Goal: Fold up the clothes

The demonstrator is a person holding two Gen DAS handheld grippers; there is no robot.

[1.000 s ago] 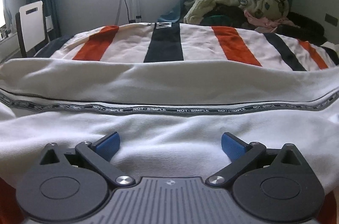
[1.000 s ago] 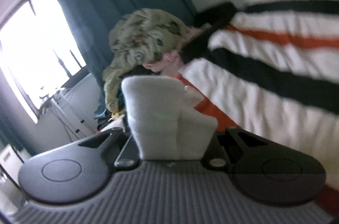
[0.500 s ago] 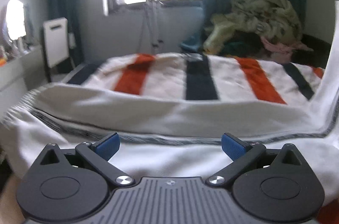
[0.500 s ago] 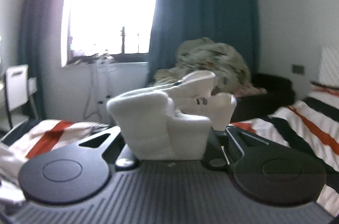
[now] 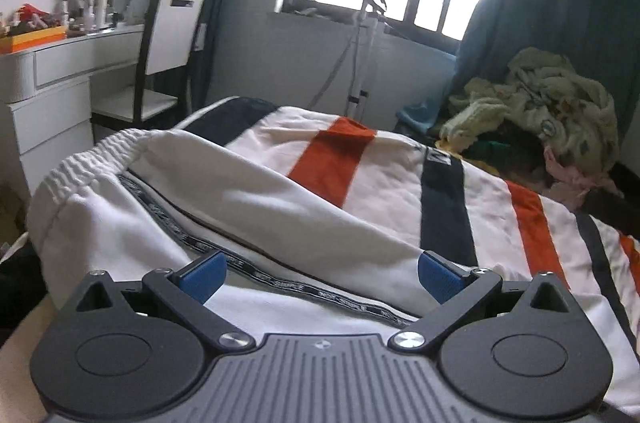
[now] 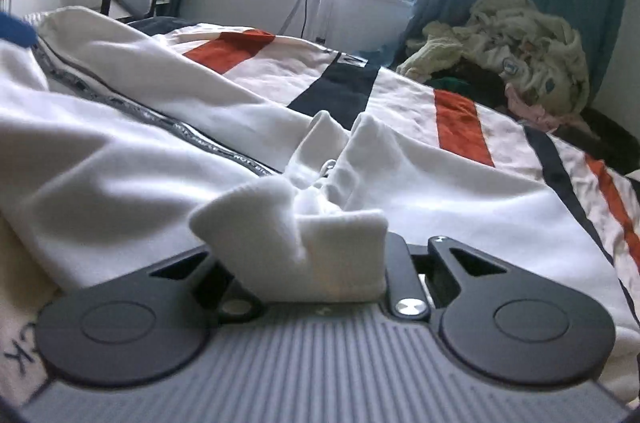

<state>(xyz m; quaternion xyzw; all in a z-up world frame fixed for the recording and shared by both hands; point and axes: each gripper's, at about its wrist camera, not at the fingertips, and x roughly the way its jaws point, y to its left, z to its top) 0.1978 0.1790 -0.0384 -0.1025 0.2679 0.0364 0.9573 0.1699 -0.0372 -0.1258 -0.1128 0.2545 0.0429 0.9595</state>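
we are in the middle of a fold: the right gripper point(image 6: 320, 263) carries the ribbed cuff end point(image 6: 304, 247) of the white trousers point(image 6: 120, 159) over the rest of the garment, which lies on the striped bedspread point(image 6: 456, 127). a thick bunch of that white fabric sits between its jaws, filling the narrow gap; the jaws have just been opening a little, yet the cloth is not dropped — it stands up between them, so we read it as held.

the left gripper point(image 5: 320, 279) has its blue pads point(image 5: 202, 277) spread wide with nothing between them. the trousers lie just ahead of and under it, untouched as far as we can see.

the garment's long axis runs across the left tool's view, from the gathered elastic waistband point(image 5: 80, 163) far off to its left, along the printed side tape point(image 5: 280, 281), toward its right. in the right wrist view the same tape point(image 6: 160, 121) runs away to the left of the tool, so the carried end is being brought toward the waistband end.

next, we judge, the right tool must lay the cuffs down squarely on the waistband end and only then let go — edges lined up. the free left tool could press or smooth the layer ahead of it so nothing slides.
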